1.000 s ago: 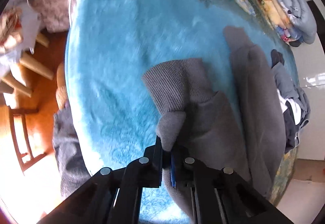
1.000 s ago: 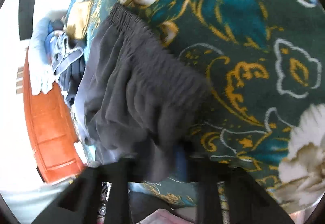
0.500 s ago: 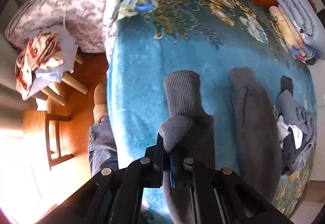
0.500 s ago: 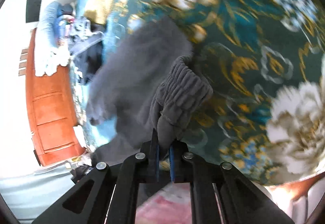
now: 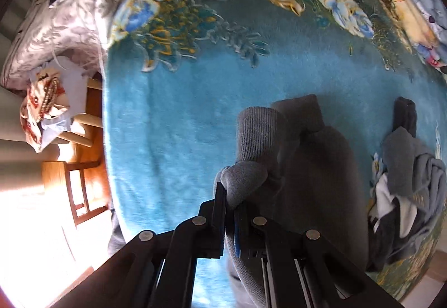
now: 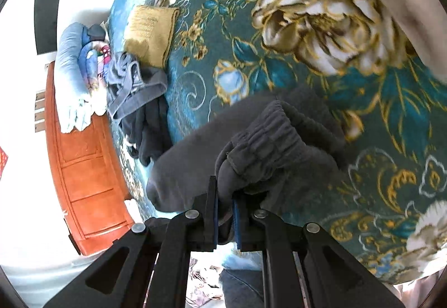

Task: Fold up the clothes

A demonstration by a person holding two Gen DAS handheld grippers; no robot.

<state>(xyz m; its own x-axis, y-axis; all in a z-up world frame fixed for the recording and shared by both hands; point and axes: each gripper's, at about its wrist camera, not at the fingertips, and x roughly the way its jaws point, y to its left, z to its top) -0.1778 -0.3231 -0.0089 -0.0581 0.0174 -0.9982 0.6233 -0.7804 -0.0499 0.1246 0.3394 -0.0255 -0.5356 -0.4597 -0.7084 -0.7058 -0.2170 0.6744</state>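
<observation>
Grey sweatpants lie over a blue flowered blanket. My left gripper is shut on a ribbed leg cuff, lifted above the blanket; that leg now overlaps the other leg. In the right wrist view my right gripper is shut on the gathered elastic waistband of the same sweatpants, raised off the blanket.
A heap of unfolded dark and grey clothes lies on the bed's right side, also seen as clothes. Folded items are stacked at the far corner. A folded mustard cloth lies on the blanket. An orange cabinet and a stool stand beside the bed.
Both grippers rose and carried their ends of the sweatpants. The left one brought its leg across, closing the gap to the other leg. The right one lifted the waistband clear of the blanket.
</observation>
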